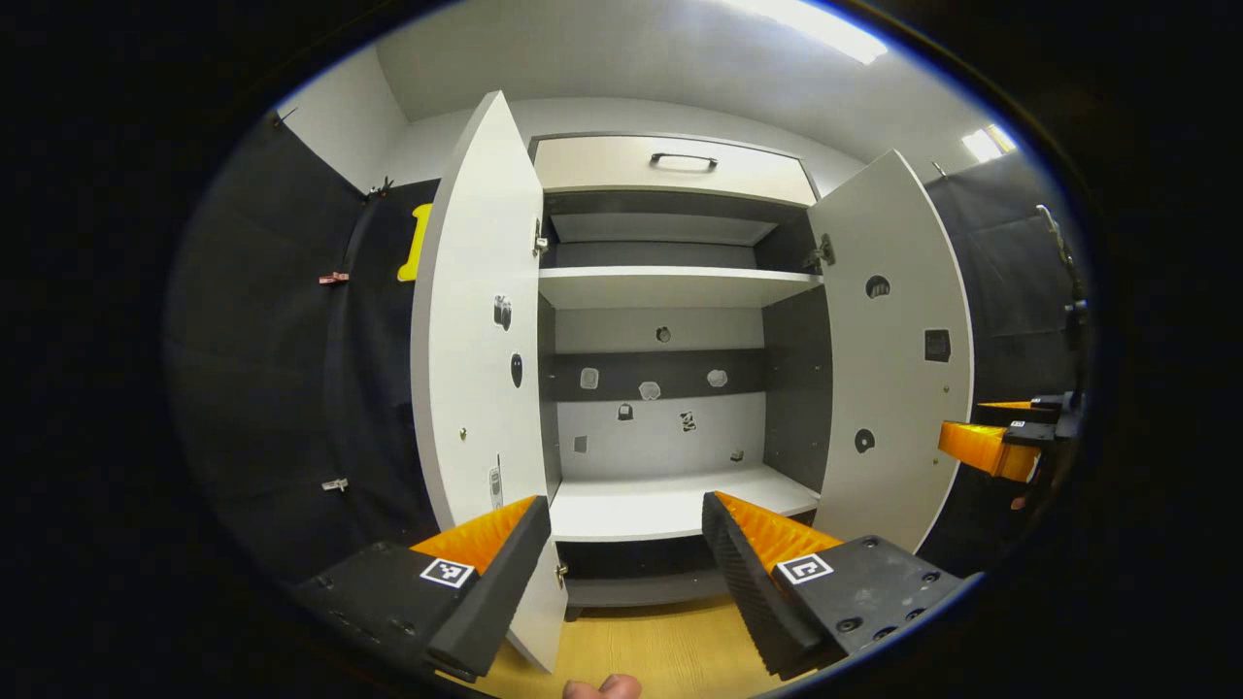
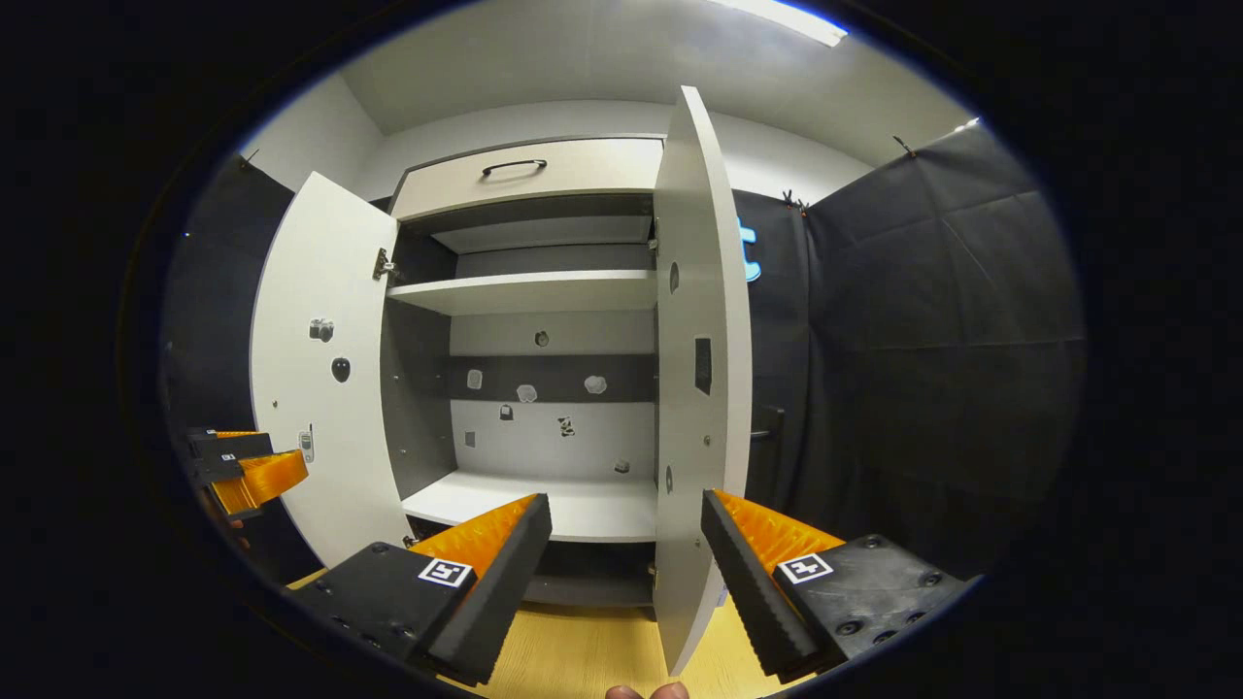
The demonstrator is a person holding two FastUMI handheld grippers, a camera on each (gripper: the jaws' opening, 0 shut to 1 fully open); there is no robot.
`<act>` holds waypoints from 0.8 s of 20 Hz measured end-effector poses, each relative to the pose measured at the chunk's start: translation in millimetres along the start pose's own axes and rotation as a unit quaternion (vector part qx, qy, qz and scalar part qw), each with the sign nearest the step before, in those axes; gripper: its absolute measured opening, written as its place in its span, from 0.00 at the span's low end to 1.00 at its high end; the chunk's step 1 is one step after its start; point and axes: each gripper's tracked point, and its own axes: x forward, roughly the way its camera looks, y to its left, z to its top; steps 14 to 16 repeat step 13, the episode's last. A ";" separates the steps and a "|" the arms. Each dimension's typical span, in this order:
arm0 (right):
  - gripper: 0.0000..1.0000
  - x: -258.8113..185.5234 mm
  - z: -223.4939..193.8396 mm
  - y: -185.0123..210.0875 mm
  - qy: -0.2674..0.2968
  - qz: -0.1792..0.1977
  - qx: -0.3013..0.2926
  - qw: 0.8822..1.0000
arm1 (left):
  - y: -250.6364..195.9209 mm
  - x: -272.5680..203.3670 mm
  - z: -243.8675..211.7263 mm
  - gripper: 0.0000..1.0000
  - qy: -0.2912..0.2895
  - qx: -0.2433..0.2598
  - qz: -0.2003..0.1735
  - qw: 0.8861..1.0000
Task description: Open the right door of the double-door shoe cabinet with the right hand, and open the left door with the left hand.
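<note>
**Both cabinet doors stand open, both grippers empty**

Straight ahead at 12 o'clock in the left gripper view I see the shoe cabinet [image 1: 670, 369] with its interior exposed. Its left door [image 1: 476, 330] is swung out toward me at 10 o'clock, edge-on, and its lower corner runs down beside my left finger. Its right door [image 1: 893, 359] is swung wide at 2 o'clock. My left gripper [image 1: 626, 573] is spread wide with nothing between its fingers; the lower shelf [image 1: 670, 505] shows through the gap. At 3 o'clock the other gripper [image 1: 1000, 442] hangs just past the right door's edge, apart from it; I cannot tell from here how far it is open. A drawer [image 1: 670, 165] with a dark handle sits closed at the top, and the wooden floor [image 1: 641, 641] lies at 6 o'clock.

Ahead at 11 o'clock in the right gripper view, the cabinet [image 2: 544, 369] shows open again. The right door [image 2: 699, 369] stands edge-on at 12 o'clock, its bottom reaching down between my fingers without touching either. My right gripper [image 2: 626, 573] is spread wide and holds nothing. The left door [image 2: 325, 369] is swung out at 9 o'clock, with the left gripper [image 2: 248, 471] beside its outer edge.
</note>
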 end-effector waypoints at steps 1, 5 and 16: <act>0.98 0.6 -0.1 0.4 0.000 0.000 0.001 1.000 | 1.5 1.1 -1.9 0.97 0.002 -0.002 0.004 1.000; 0.98 2.5 -1.4 1.6 0.001 -0.001 0.003 1.000 | 7.6 2.0 -4.4 0.97 0.005 -0.003 0.016 1.000; 0.98 5.6 -1.0 4.7 0.001 -0.001 0.002 1.000 | 11.1 5.4 -6.0 0.97 0.008 0.014 0.022 1.000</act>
